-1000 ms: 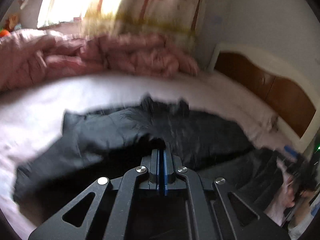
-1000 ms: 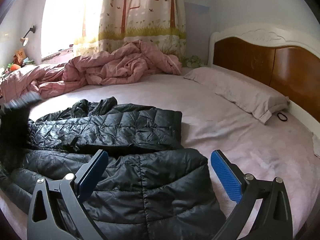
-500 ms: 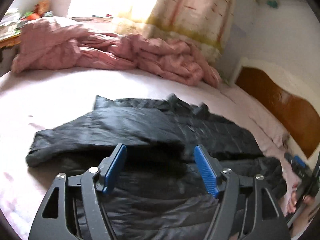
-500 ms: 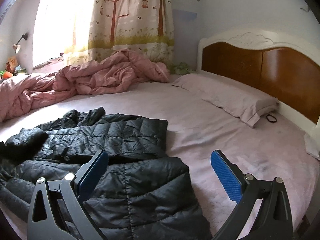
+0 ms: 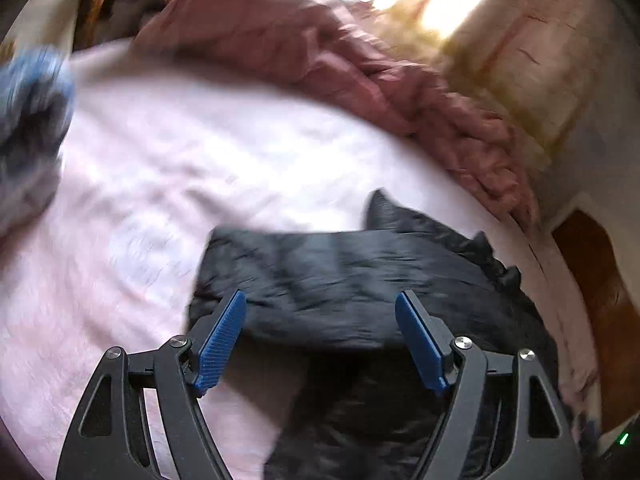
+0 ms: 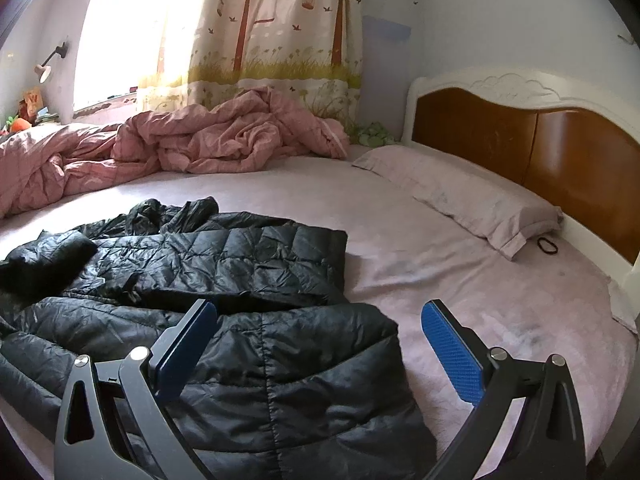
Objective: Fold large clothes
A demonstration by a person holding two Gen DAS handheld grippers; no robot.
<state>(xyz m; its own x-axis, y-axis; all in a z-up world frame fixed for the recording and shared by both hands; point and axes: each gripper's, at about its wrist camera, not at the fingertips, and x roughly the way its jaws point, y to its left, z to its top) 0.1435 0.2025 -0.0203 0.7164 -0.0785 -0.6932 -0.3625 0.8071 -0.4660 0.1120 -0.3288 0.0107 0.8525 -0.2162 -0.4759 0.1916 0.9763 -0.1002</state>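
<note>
A rumpled pink quilt [image 6: 172, 148] lies heaped far ahead and to the left. Behind it hangs a curtain [image 6: 276, 36] printed with trees (a birdcage too). Ahead on the right, a pale pillow [image 6: 464, 196] lies against the brown headboard [image 6: 532, 148], a black hair tie [image 6: 547, 245] just beside it on the sheet [image 6: 420, 264].

Jacket [image 6: 224, 320] on bed [image 6: 460, 280], w/ duvet [image 6: 192, 144] behind jacket, pillow [image 6: 460, 196] to jacket's right, by headboard [image 6: 540, 140].
</note>
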